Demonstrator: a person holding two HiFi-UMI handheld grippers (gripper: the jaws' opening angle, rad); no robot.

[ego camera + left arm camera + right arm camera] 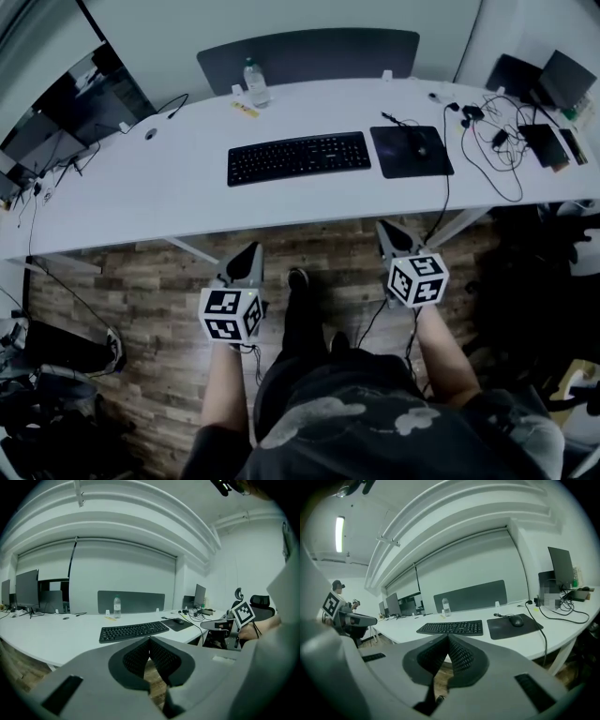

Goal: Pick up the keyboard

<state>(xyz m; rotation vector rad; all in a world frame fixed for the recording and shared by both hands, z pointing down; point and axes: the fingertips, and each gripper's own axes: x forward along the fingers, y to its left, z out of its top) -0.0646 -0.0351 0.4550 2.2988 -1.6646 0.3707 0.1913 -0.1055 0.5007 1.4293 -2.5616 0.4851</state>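
Both jaw pairs are pressed together with nothing between them. My left gripper (249,251) and right gripper (385,232) hang on the near side of the keyboard (298,157), off the worktop (141,197) edge, above the wood floor (141,309). Keyboard lies flat on the worktop, untouched. Mouse pad (411,151) with mouse (420,145) sits just right of the keyboard, water bottle (254,84) behind it.

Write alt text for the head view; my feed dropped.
A black keyboard lies untouched on a long white desk, beside a mouse pad with a mouse on it. The left gripper and right gripper, both shut and empty, point at the desk from over the wood floor, short of its edge.
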